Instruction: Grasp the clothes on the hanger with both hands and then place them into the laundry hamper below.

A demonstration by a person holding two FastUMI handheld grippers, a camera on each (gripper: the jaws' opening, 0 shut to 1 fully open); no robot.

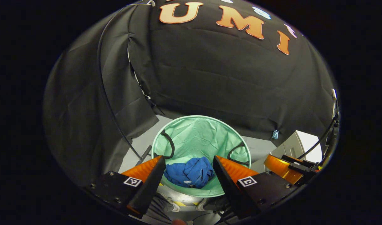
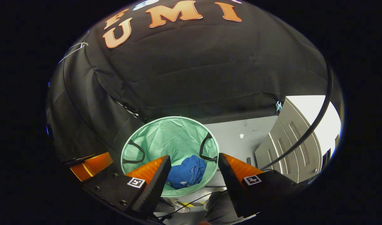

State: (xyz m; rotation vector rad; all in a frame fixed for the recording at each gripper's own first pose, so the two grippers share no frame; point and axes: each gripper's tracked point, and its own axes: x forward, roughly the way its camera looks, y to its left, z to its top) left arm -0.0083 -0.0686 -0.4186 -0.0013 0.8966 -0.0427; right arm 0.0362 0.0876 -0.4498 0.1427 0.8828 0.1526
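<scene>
A blue garment [image 1: 191, 172] lies crumpled at the bottom of the round mint-green laundry hamper [image 1: 194, 134], which stands on the floor below both grippers. My left gripper [image 1: 189, 162] hangs above the hamper's near rim, open, with nothing between its fingers. In the right gripper view the same blue garment [image 2: 186, 172] rests inside the hamper [image 2: 165, 134]. My right gripper [image 2: 194, 161] is open too and empty, held above the hamper's near right side. The other gripper [image 1: 286, 168] shows off to the right in the left gripper view.
The black booth cloth hangs behind the hamper. A grey panelled door [image 2: 287, 140] stands to the right on the pale floor [image 2: 241, 131]. A black cable [image 2: 316, 122] curves down at the right. A person's shoes [image 1: 170, 203] are near the hamper's front.
</scene>
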